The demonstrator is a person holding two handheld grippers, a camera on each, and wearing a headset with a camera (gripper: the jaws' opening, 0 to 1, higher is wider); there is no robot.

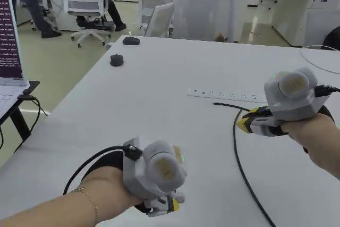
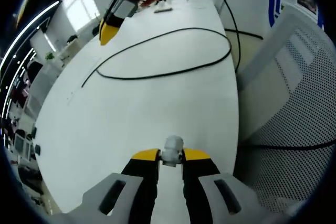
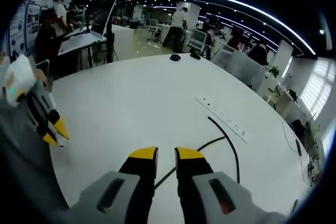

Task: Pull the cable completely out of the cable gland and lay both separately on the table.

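Observation:
A small grey-white cable gland [image 2: 171, 148] sits pinched between the yellow tips of my left gripper [image 2: 170, 157], which is low at the near edge of the white table [image 1: 159, 110]. The black cable [image 1: 236, 152] lies loose on the table in a long curve, free of the gland. In the left gripper view the cable [image 2: 173, 72] forms a flat loop. My right gripper [image 1: 243, 125] hovers just over the cable's far end; its jaws stand a narrow gap apart with nothing between them, and the cable [image 3: 231, 142] runs on the table beneath.
A white power strip [image 1: 226, 95] lies beyond the cable. Two dark computer mice [image 1: 117, 60] rest at the far left of the table. A laptop [image 1: 8, 41] stands on a side desk to the left. Office chairs [image 1: 202, 17] line the far edge.

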